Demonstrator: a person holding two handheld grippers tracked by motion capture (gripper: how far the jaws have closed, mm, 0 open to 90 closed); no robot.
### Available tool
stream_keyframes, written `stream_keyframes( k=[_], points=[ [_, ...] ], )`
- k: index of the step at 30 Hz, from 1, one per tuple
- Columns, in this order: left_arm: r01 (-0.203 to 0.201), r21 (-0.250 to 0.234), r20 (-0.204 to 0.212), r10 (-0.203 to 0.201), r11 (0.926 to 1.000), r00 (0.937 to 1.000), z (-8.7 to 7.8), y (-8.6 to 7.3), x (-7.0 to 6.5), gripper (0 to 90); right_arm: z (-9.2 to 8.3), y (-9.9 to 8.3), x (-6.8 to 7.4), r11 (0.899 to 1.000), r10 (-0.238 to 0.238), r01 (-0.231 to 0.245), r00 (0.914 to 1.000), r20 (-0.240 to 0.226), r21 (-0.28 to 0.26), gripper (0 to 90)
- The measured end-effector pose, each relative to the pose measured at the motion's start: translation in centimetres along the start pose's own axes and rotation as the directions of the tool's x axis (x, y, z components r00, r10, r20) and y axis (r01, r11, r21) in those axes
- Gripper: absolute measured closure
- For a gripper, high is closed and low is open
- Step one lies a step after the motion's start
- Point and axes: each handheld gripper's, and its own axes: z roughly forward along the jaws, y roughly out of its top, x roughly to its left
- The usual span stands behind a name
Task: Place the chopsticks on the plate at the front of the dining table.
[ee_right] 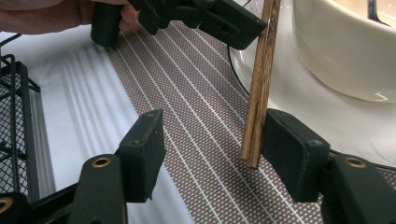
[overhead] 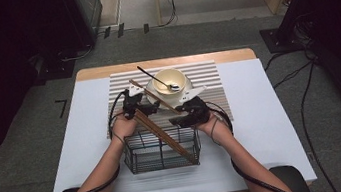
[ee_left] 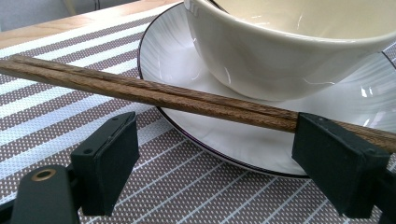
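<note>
- High view: I have both grippers at the striped mat [overhead: 205, 73], one pair of chopsticks [overhead: 151, 96] lying across the saucer [overhead: 151, 89] rim beside the bowl [overhead: 171, 78].
- Left gripper [ee_left: 217, 156]: jaws spread wide — chopsticks [ee_left: 154, 95] touch one pad, unclamped.
- Right gripper [ee_right: 212, 151]: released; sticks' end [ee_right: 254, 130] leans on one pad.
- A second pair [overhead: 164, 135] rests slanted on the wire basket [overhead: 136, 156] — probably the destination.

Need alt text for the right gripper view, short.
A pair of brown wooden chopsticks lies on the rim of a white plate, its end against the right jaw of the open right gripper. A cream bowl sits on the plate above a striped placemat; the left gripper is at the top.
</note>
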Motion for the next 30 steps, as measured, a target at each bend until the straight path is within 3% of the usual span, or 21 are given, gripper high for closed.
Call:
stream_keyframes(
  k=[30],
  points=[
    [0.012,-0.010,-0.006,-0.012,0.9999,0.9999,0.02,0.00,0.22,15.2,0.75,0.24,0.84,0.999,-0.036,0.036,0.9990,-0.028,0.001,39.7]
  ],
)
